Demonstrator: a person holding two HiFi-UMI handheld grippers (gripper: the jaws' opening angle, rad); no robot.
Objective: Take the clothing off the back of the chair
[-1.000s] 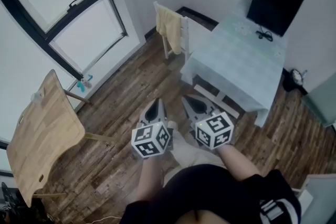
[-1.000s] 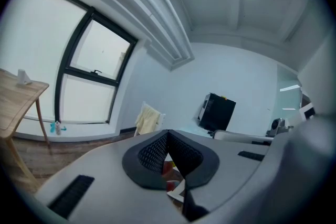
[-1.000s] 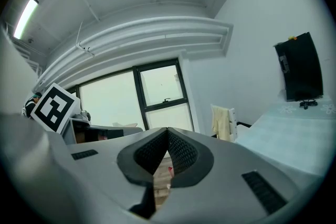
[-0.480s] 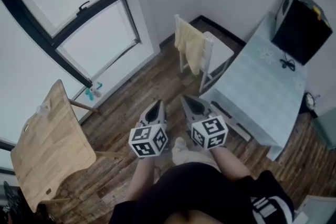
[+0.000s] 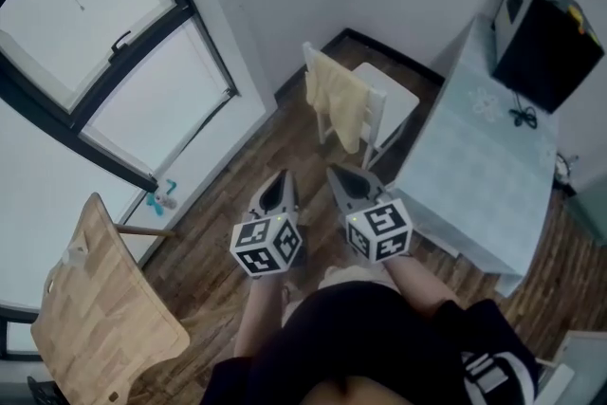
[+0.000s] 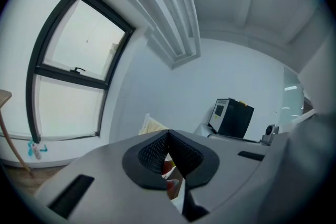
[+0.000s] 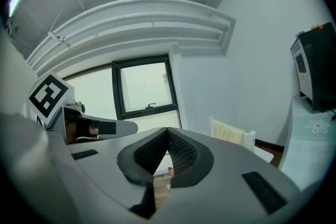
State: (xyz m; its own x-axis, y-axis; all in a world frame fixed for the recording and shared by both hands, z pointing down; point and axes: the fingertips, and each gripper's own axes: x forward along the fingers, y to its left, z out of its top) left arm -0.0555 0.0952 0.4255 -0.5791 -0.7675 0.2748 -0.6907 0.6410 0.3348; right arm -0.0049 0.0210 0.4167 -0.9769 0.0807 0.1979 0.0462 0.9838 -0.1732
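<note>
Yellow clothing point(image 5: 339, 104) over half-hidden chair back point(image 5: 378, 115)

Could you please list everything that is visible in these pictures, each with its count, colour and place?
cloth: 1, pale yellow, hung over the back of the white chair
white chair: 1, white, in the corner beside the table
table: 1, pale blue cover, right
box: 1, black, on the table's far end
cable: 1, black, on the table by the box
window: 1, dark frame, left
wooden chair: 1, light wood, lower left
small thing: 1, turquoise, on the floor under the window; kind unclear
floor: brown planks
left gripper: 1, grey, shut, empty
right gripper: 1, grey, shut, empty
person: 1, black top, bottom edge
</note>
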